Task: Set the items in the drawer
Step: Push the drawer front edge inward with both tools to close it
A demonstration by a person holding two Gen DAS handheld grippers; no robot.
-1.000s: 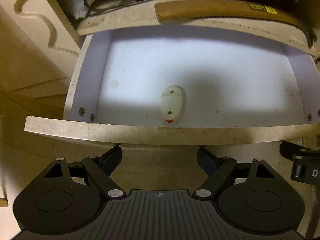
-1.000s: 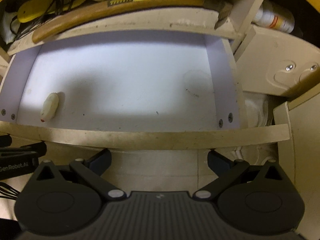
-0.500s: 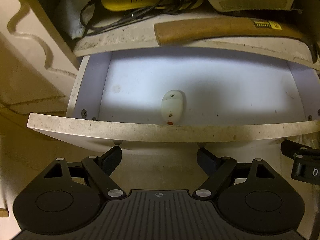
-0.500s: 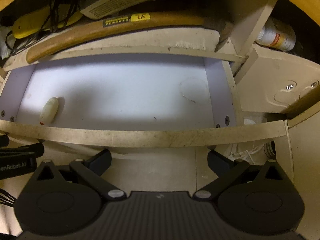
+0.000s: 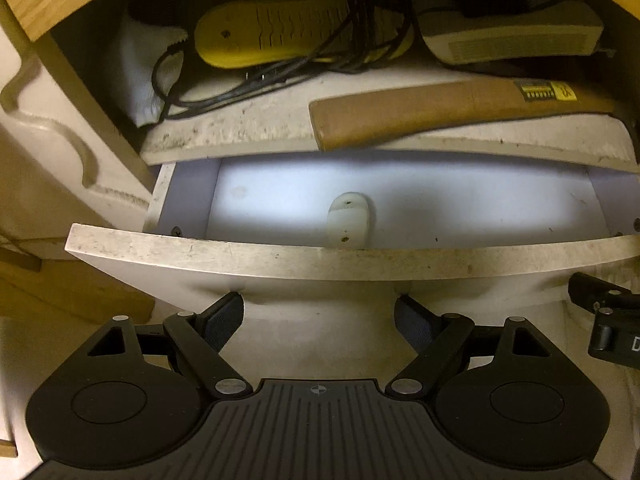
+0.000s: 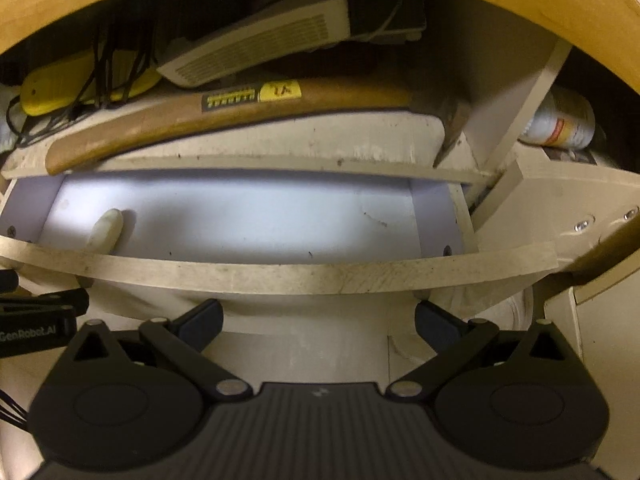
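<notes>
The drawer [image 5: 320,258] stands partly open, its white front panel just ahead of both grippers; it also shows in the right wrist view [image 6: 304,274]. A small white oval item [image 5: 347,219] lies on the drawer floor near the front, at the left in the right wrist view [image 6: 105,230]. My left gripper [image 5: 319,312] is open and empty, against or just short of the drawer front. My right gripper [image 6: 319,318] is open and empty, likewise at the drawer front, to the right of the left one.
On the shelf above the drawer lie a wooden-handled hammer [image 5: 452,114], a yellow device [image 5: 280,32] with black cables and a grey box [image 5: 512,40]. A white bottle [image 6: 564,124] lies in the compartment to the right. The other gripper [image 5: 608,320] shows at the right edge.
The drawer has slid inward: less of its floor shows and the front panel hides the item's near end. Both views have tilted up, so more of the shelf shows.
</notes>
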